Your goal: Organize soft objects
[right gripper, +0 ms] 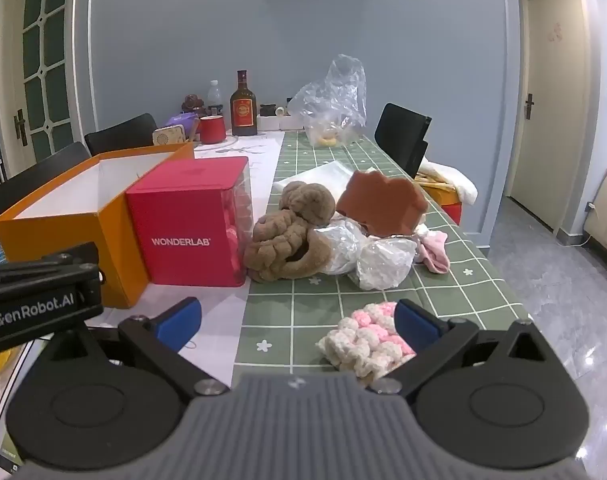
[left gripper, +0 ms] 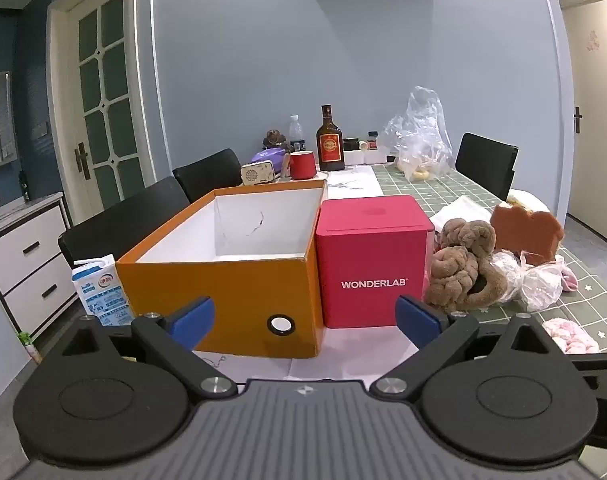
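An open orange box with a white inside stands on the table, next to a red WONDERLAB box. Right of it lies a pile of soft things: a brown knitted plush, a rust-brown sponge-like piece, plastic-wrapped bundles and a pink item. A pink-and-white fluffy item lies nearest, just before my right gripper, which is open and empty. My left gripper is open and empty, facing the orange box.
A milk carton stands left of the orange box. At the far end stand a red mug, a dark bottle, a water bottle, a small radio and a clear plastic bag. Black chairs flank the table.
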Available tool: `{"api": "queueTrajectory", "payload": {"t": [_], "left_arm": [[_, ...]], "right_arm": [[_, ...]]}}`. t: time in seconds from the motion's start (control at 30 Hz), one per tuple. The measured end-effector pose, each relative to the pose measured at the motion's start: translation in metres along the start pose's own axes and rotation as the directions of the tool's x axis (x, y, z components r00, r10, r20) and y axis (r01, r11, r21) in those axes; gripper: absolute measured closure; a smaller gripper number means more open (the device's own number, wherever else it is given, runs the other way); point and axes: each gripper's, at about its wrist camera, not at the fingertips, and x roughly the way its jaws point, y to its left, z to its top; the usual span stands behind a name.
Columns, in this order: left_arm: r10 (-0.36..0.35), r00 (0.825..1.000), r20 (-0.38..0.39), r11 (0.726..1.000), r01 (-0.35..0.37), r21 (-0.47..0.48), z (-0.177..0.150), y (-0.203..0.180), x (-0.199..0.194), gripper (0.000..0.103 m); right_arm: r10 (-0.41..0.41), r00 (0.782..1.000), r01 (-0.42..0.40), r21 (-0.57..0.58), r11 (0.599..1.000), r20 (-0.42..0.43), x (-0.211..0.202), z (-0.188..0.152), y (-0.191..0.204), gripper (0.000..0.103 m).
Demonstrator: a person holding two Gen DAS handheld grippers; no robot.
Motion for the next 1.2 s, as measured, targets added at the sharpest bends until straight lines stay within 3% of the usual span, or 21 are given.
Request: {"api": "queueTrajectory", "payload": {"t": [1.2], "left_arm": [[-0.019,1.0,0.004,1.0,0.019,-0.006,0.0001,-0.0009,-0.0007,0.0]], "right_arm": [[-0.015,1.0,0.015,0.0,1.0,0.008,-0.0045,0.0003,-0.001,0.003]]}}
